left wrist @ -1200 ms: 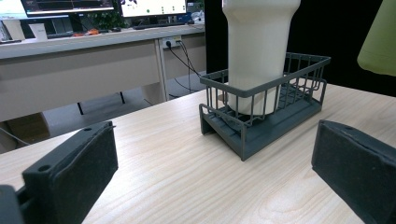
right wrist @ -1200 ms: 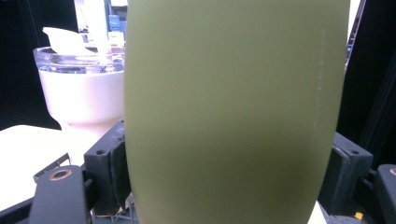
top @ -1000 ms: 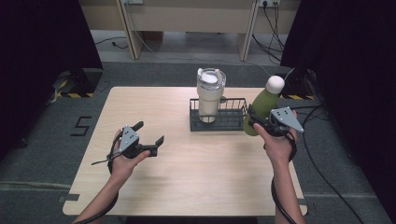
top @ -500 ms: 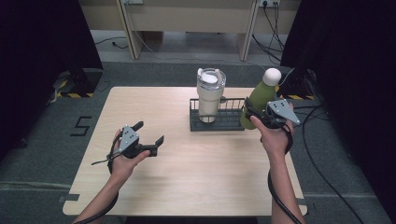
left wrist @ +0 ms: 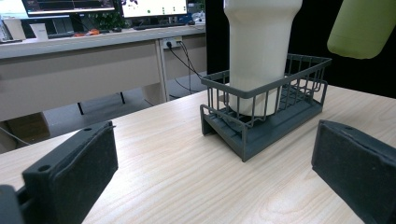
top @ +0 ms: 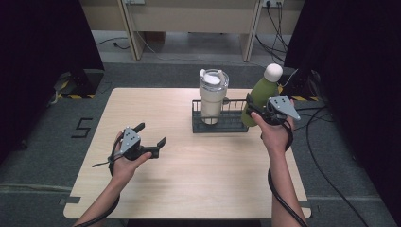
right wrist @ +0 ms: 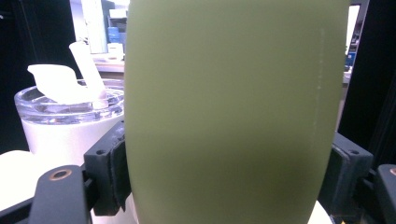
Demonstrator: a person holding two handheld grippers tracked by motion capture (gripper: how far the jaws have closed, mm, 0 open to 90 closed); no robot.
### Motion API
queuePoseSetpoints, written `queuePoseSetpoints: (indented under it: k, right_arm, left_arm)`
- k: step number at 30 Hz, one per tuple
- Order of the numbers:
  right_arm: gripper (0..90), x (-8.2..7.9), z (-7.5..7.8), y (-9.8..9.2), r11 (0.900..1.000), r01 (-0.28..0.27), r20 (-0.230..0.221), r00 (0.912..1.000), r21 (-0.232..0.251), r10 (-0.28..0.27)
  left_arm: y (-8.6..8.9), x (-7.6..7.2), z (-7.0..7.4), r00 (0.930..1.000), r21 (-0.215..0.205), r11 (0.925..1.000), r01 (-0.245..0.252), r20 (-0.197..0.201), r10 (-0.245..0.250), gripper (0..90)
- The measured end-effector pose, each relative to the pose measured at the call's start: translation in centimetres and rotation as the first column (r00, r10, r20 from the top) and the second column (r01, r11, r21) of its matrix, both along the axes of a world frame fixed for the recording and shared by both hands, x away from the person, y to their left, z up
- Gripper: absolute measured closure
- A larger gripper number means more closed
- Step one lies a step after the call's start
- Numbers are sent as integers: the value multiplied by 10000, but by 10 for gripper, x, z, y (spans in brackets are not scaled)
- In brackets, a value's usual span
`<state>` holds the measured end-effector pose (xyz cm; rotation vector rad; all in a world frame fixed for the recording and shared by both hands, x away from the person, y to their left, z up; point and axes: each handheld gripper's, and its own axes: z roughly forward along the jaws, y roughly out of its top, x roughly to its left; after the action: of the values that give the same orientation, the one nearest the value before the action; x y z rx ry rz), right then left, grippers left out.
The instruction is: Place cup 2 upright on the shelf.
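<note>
**Bottle held beside the rack's free slot**

Left gripper (top: 151,140) rests wide and empty on the table (top: 198,189), well clear. Ahead of it, the rack (top: 222,124) holds a tumbler (top: 212,94). Right gripper (top: 255,109) clamps the bottle (top: 259,94), lifted beside the rack's free half, likely for setting in.

Bottle (top: 257,97): olive green body, plain, white cap. Tumbler (top: 212,97): cream white body, clear lid. Rack (top: 226,124): dark grey wire. Table (top: 189,184): pale wood with fine straight grain (light beige overall). Left gripper (top: 151,138): black jaws, grey plate on top. Right gripper (top: 254,109): black with the same grey plate, black pads either side of the green. Floor (top: 42,142): dark grey, with a white "5" marked left of the table and yellow-black hazard stripes at both sides.
</note>
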<state>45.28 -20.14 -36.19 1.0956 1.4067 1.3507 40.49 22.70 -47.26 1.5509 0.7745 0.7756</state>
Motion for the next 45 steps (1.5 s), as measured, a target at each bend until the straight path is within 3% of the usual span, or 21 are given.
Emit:
queuePoseSetpoints:
  k: [13,45]
  right_arm:
    - [212,12,9,7,10000,18,115,9999,30,-18]
    - [212,50,20,19,9998,173,-130,9998,33,-173]
  left_arm:
    - [0,0,0,10000,-31,10000,-13,-9,12,0]
    - [3,0,0,9999,-117,9999,-117,-12,117,0]
